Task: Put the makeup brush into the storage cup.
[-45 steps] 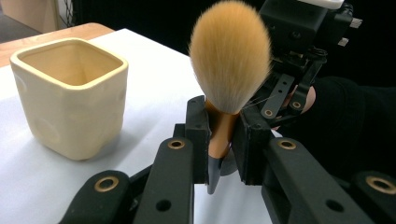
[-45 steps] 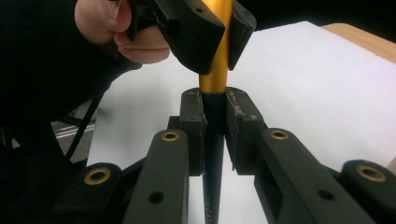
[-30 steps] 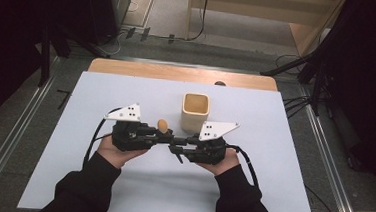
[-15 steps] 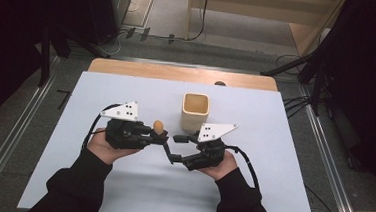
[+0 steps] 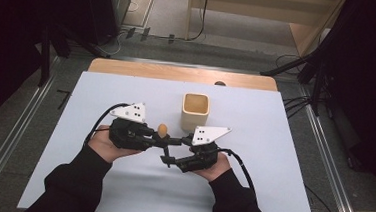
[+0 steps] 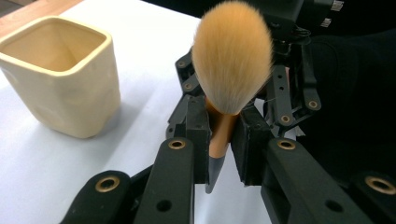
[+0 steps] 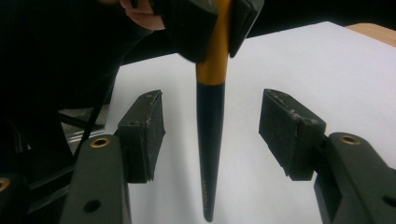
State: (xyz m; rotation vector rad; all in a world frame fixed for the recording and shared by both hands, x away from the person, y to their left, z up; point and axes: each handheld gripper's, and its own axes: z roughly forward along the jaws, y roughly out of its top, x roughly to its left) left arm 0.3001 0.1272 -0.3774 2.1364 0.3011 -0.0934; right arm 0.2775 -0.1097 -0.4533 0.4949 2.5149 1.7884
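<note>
White table surface (image 5: 271,182): a pale sheet covering the work area, with a strip of wooden edge (image 5: 178,74) exposed along its far side.

Cream cup (image 5: 195,111): a square, open-topped vessel standing upright on the sheet, just beyond the two grippers and apart from both; in the left gripper view it (image 6: 60,74) sits to the left of the brush head, its interior bare.

Left gripper (image 5: 159,140): held in the person's left hand (image 5: 104,144), pointing toward the centre of the table. Its jaws are clenched on the orange ferrule of the brush, the pads (image 6: 198,130) pressing on either side of the handle (the grip falls just below the bristles).

Right gripper (image 5: 168,157): held in the person's right hand (image 5: 216,167), facing the left gripper at close range. Its jaws are released; they have just been closing a little, yet the pads (image 7: 142,135) stand apart from the handle on both sides, the black shaft passing between them untouched.

Makeup brush (image 6: 229,79): lifted off the sheet between the two grippers, just in front of the cup. In the high view its tuft (image 5: 162,130) points upward. The handle (image 7: 210,140) changes from orange to black and tapers to a thin tip, which hangs between the right gripper's open jaws.
</note>
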